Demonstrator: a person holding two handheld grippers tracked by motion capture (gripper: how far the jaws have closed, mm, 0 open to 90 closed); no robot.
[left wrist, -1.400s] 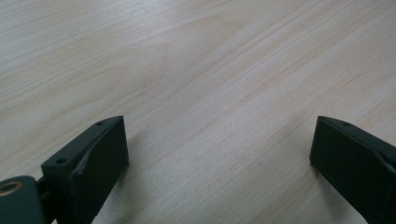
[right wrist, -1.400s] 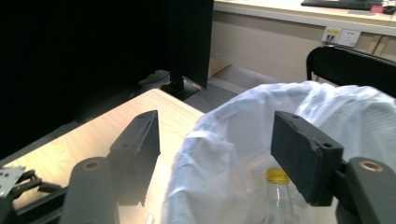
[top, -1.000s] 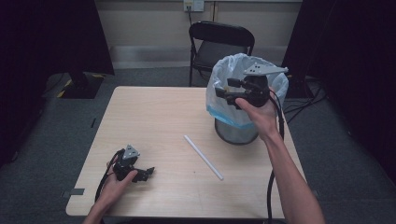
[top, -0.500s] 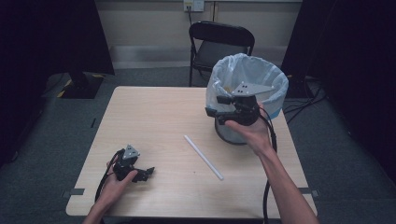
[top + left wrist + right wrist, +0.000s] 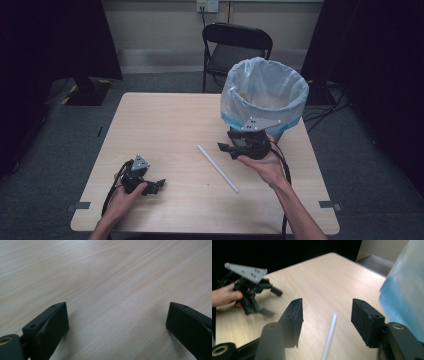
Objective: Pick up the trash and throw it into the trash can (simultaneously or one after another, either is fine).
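Observation:
A thin white tube (image 5: pixel 217 168) lies slantwise on the wooden table (image 5: pixel 165 120), just left of my right gripper (image 5: pixel 225 147). In the right gripper view the tube (image 5: pixel 329 337) runs along the tabletop below the gap of my right gripper (image 5: pixel 327 312). Its jaws have just been closing a little, stand apart and touch nothing. My left gripper (image 5: pixel 159 184) rests on the table at the front left, held by a hand. In its own view my left gripper (image 5: pixel 117 320) stands wide open over bare wood.
A bin lined with a pale blue plastic bag (image 5: pixel 262 95) stands on the table's right side, right behind my right hand; the bag (image 5: pixel 404 290) is close on the right. A black chair (image 5: pixel 235 45) stands beyond the far edge. My left gripper (image 5: pixel 272 302) sits across the table.
My right gripper has come down from the bin's rim to just above the table beside the white tube. The left gripper has stayed where it was.

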